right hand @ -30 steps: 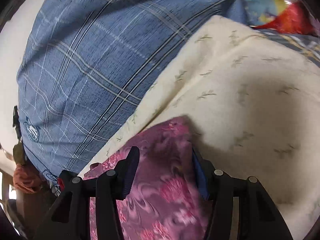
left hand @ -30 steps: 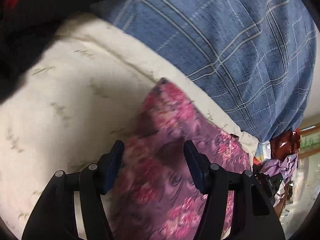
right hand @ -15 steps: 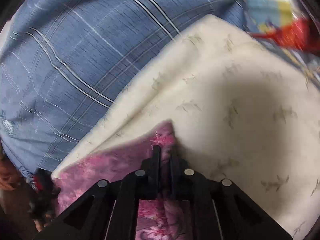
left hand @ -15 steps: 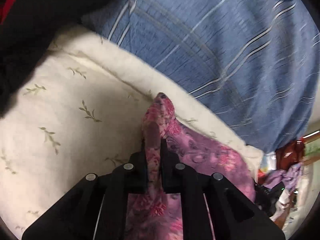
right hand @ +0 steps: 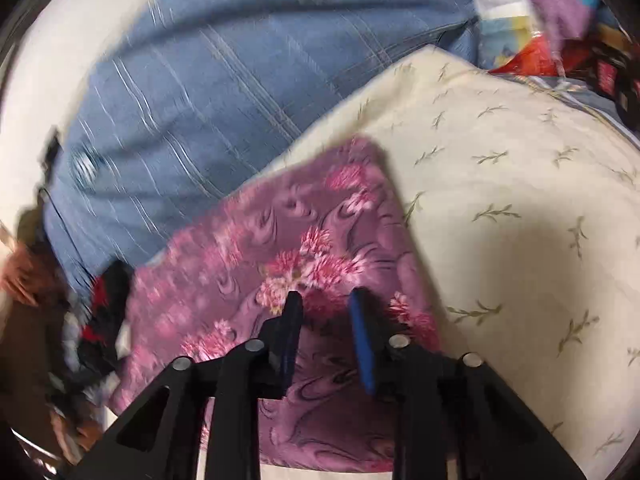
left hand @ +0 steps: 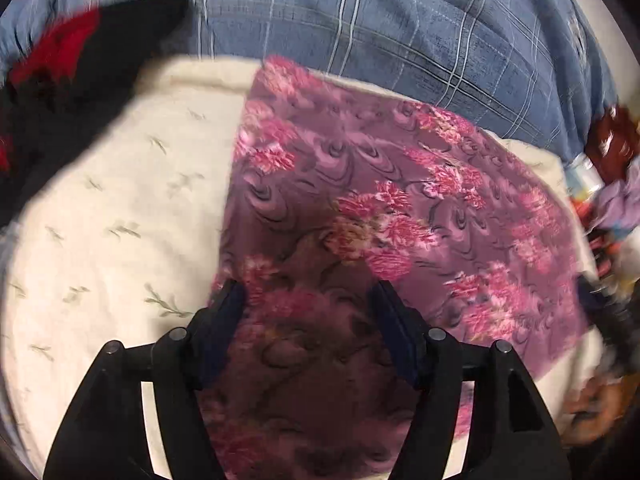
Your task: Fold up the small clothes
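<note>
Cloth: purple floral garment [left hand: 360, 208] lies flat on cream leaf-print bedding [left hand: 112, 216].
Left hand-held gripper [left hand: 308, 300]: wide, opening, above the cloth, nothing pinched.
Right hand-held gripper [right hand: 326, 300]: narrow gap, opening, over the cloth.
Behind: blue plaid fabric [right hand: 192, 92].

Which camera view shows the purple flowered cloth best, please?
The left wrist view: the purple flowered cloth fills the middle, with its far corner and two edges clear. The right wrist view shows the cloth smaller and more blurred, its near part hidden behind the right gripper.
</note>
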### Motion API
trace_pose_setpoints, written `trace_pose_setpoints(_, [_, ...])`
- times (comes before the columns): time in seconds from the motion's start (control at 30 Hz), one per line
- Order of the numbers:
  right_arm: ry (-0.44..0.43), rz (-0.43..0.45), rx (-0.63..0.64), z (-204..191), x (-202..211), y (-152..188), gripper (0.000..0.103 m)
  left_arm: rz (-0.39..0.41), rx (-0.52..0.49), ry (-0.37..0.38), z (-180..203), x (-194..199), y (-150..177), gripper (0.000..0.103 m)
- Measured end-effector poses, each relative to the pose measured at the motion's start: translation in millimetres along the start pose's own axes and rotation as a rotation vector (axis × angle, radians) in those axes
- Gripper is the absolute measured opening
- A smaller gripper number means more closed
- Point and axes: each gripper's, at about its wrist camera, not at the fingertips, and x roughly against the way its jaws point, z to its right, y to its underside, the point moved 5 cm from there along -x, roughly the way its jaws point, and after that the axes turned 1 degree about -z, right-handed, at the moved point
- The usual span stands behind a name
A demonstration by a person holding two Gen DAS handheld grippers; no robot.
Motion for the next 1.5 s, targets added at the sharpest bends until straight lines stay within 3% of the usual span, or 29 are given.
trace_pose_setpoints(0.1, [0.03,-0.002,-0.032,-12,20,-2,0.033,0.018,-0.007,-0.008,6,23,5,0.066])
trace_pose_setpoints(0.23, [0.021,0.036,0.129,-54,41,10,0.044,0.055,-0.038,-0.018,5,46,17,0.066])
trace_pose_setpoints(0.3, [0.037,0.026,0.185,-64,38,24,0.045,0.05,-0.036,-0.03,3,48,23,0.066])
trace_pose_setpoints(0.43, [0.105,-0.124,0.164,-46,2,62,0.047,0.007,-0.055,-0.076,-2,38,38,0.066])
trace_pose_setpoints(0.5, [0.128,-0.065,0.197,-52,9,64,0.047,0.012,-0.072,-0.088,2,34,41,0.066])
trace_pose_setpoints(0.57, [0.161,-0.076,0.203,-58,11,67,0.047,0.017,-0.089,-0.093,3,36,44,0.066])
trace_pose_setpoints(0.8, [0.135,-0.053,0.246,-91,24,78,0.049,0.02,-0.081,-0.064,-1,39,47,0.066])
trace_pose_setpoints(0.97, [0.122,-0.057,0.397,-140,13,93,0.051,0.034,-0.093,-0.07,-5,43,47,0.066])
trace_pose_setpoints(1.23, [0.08,-0.102,0.558,-197,-12,126,0.055,0.034,-0.095,-0.124,-37,45,39,0.067])
trace_pose_setpoints(1.33, [0.076,-0.111,0.633,-215,-19,140,0.057,0.031,-0.04,-0.148,-66,48,29,0.066])
trace_pose_setpoints(1.4, [0.072,-0.112,0.685,-227,-22,148,0.063,0.007,0.014,-0.132,-87,48,20,0.066])
trace_pose_setpoints(1.5, [0.057,-0.11,0.78,-249,-29,164,0.064,-0.034,0.078,-0.082,-105,45,11,0.066])
